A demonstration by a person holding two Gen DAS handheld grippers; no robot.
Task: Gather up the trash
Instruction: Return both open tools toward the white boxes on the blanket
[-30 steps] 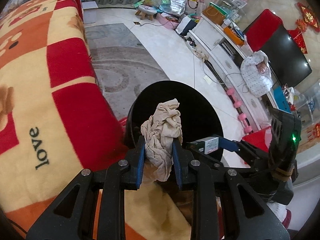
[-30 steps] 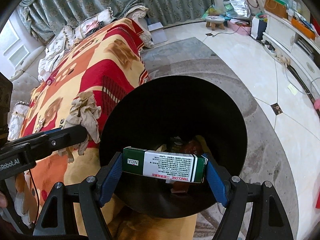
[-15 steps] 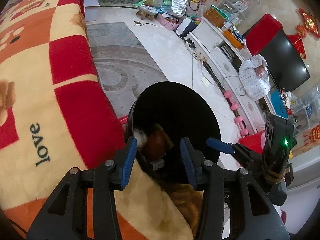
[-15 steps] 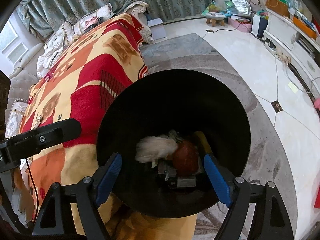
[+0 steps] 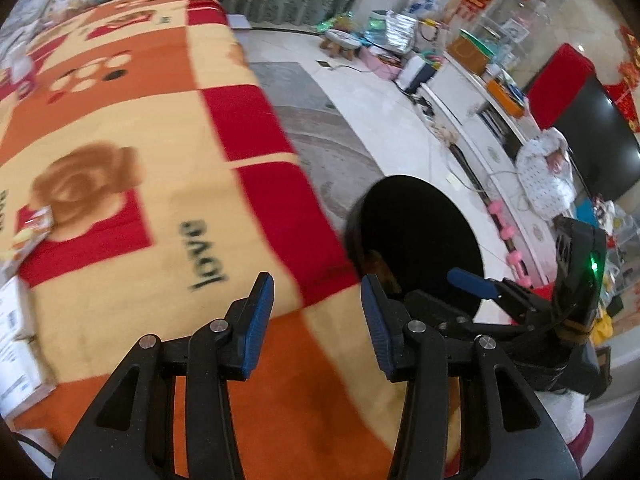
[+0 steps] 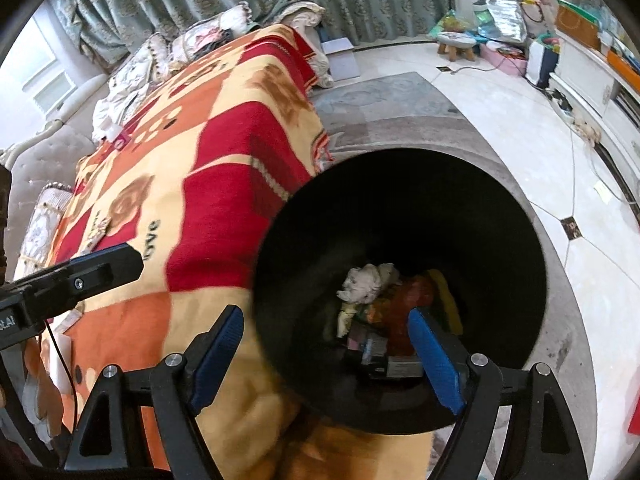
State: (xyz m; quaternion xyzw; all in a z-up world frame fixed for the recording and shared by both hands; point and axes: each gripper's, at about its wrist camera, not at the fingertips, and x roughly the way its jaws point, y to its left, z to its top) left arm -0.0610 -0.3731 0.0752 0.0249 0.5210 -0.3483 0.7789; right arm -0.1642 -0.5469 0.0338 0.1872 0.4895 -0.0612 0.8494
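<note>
The black bin (image 6: 400, 208) stands on the floor against the blanket-covered sofa. Inside it lie a crumpled tissue (image 6: 368, 284), a red-brown lump (image 6: 414, 298) and a small box (image 6: 386, 356). My right gripper (image 6: 324, 316) hangs open and empty over the bin's near left rim. My left gripper (image 5: 316, 284) is open and empty above the blanket's (image 5: 160, 184) front edge, with the bin (image 5: 424, 232) to its right. A snack wrapper (image 5: 32, 228) lies on the blanket at the far left. A white carton (image 5: 16, 344) sits below the wrapper.
A grey rug (image 6: 400, 104) and pale tiled floor (image 6: 520, 140) surround the bin. A white TV cabinet (image 5: 480, 120) with a cable runs along the right. Bags and a small stool (image 5: 340, 40) crowd the far end. Cushions (image 6: 160, 52) pile at the sofa's back.
The left gripper let the tissue go and the right let the box go; both now lie in the bin. The left gripper swung left over the blanket; the right shifted slightly left.
</note>
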